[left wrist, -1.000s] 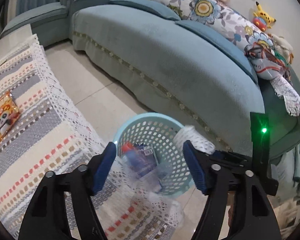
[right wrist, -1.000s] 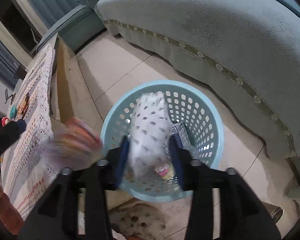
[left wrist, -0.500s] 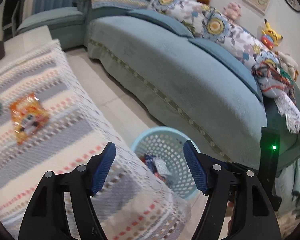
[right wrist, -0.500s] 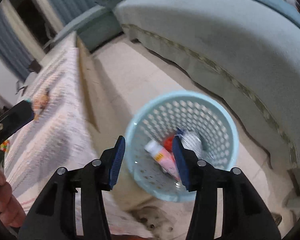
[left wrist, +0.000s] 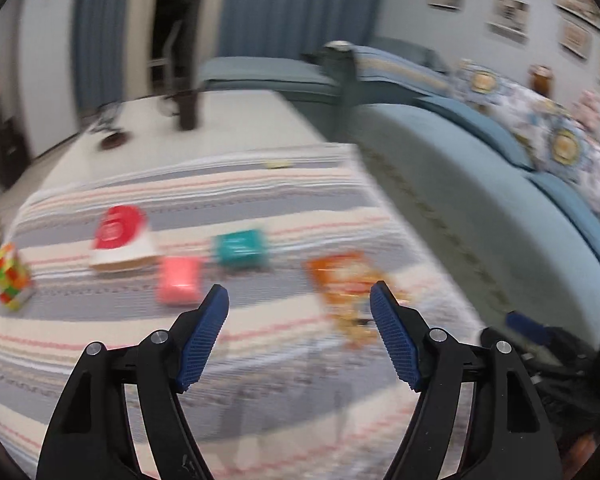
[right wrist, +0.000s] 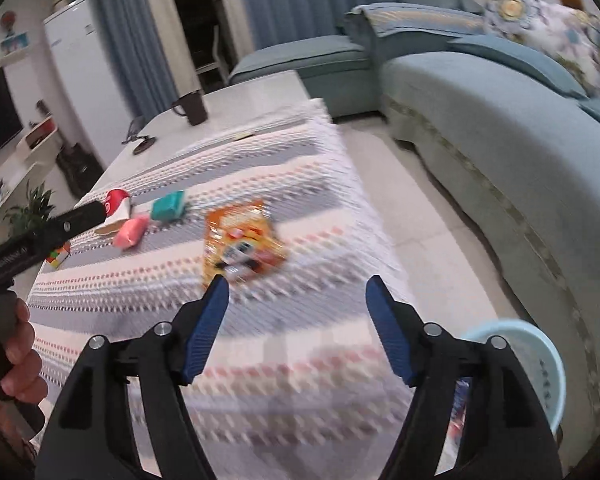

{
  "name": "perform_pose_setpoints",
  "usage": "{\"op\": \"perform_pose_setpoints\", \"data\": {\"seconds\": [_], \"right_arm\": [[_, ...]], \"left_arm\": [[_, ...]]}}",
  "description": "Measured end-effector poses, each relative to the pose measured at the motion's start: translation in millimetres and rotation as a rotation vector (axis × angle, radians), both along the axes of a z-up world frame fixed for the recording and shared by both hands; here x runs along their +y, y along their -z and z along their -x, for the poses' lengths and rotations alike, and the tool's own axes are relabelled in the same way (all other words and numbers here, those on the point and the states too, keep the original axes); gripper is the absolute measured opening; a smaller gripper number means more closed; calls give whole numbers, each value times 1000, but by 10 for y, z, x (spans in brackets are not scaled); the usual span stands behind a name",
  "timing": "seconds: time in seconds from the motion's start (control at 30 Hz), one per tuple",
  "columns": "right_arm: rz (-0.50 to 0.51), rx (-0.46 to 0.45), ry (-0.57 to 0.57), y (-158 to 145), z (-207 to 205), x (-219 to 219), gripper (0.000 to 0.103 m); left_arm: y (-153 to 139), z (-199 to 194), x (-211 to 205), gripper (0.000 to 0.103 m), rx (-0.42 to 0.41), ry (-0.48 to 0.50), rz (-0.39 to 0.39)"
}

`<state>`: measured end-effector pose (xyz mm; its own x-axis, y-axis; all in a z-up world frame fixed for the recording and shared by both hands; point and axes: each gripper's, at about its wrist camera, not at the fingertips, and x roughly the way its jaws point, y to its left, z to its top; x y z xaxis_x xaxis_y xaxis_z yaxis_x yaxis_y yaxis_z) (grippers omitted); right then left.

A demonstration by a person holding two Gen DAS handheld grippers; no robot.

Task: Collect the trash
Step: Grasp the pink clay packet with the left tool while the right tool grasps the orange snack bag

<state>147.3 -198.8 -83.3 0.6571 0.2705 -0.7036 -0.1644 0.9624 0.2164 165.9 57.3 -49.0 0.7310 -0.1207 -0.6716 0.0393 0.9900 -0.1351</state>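
Both grippers are open and empty above a table with a striped cloth (left wrist: pixel 260 360). An orange snack packet (left wrist: pixel 348 288) lies just ahead of my left gripper (left wrist: pixel 300 300), toward its right finger. It also shows in the right wrist view (right wrist: pixel 240 240), ahead of my right gripper (right wrist: pixel 296 292). A pink packet (left wrist: pixel 178 284), a teal box (left wrist: pixel 240 248) and a tipped red-and-white cup (left wrist: pixel 120 236) lie farther back. The light blue basket (right wrist: pixel 540 356) stands on the floor at the right, partly hidden by my right gripper's finger. Both views are blurred.
A colourful puzzle cube (left wrist: pixel 8 280) sits at the table's left edge. A blue sofa (right wrist: pixel 500 128) runs along the right, with a strip of tiled floor (right wrist: pixel 420 220) between it and the table. A dark mug (right wrist: pixel 194 108) stands at the table's far end.
Both grippers have swung up and left from the basket to the table. The white crumpled item that my right gripper held one second ago is gone from its jaws, which are now wide open.
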Motion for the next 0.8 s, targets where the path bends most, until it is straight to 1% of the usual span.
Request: {"op": "perform_pose_setpoints", "data": {"seconds": [0.07,0.1,0.13,0.23,0.27,0.3,0.37,0.43,0.53,0.63,0.67,0.7,0.73,0.77,0.8], "right_arm": [[22,19,-13,69,-172,173,75],[29,28,-14,105,-245,239,81],[30,39,-15,156,-335,310,85],[42,88,-16,300,-572,457,85],[39,102,-20,343,-653,503,86],[41,111,-20,375,-692,531,89],[58,137,-14,466,-810,589,89],[66,146,-12,530,-864,627,89],[99,155,-14,633,-905,684,90],[123,145,-43,637,-886,765,92],[141,148,-48,648,-894,793,92],[151,150,-63,656,-906,825,92],[157,150,-76,655,-909,850,92],[170,150,-81,660,-909,873,92],[188,150,-82,665,-903,899,92]], "left_arm": [[86,-78,230,72,14,-53,-12],[149,-126,359,73,23,-79,-14],[207,-180,457,73,35,-95,-21],[347,-316,645,74,56,-132,-36],[401,-377,699,77,67,-132,-31],[436,-416,714,80,73,-133,-29],[511,-508,766,81,86,-145,-29],[594,-604,778,81,104,-147,-23],[670,-749,740,81,116,-143,-43],[753,-864,691,80,135,-140,-66],[774,-891,689,75,140,-143,-68],[810,-924,694,59,154,-151,-75],[835,-939,695,53,168,-158,-79],[838,-925,702,45,165,-170,-93],[834,-910,686,41,159,-172,-107]]}}
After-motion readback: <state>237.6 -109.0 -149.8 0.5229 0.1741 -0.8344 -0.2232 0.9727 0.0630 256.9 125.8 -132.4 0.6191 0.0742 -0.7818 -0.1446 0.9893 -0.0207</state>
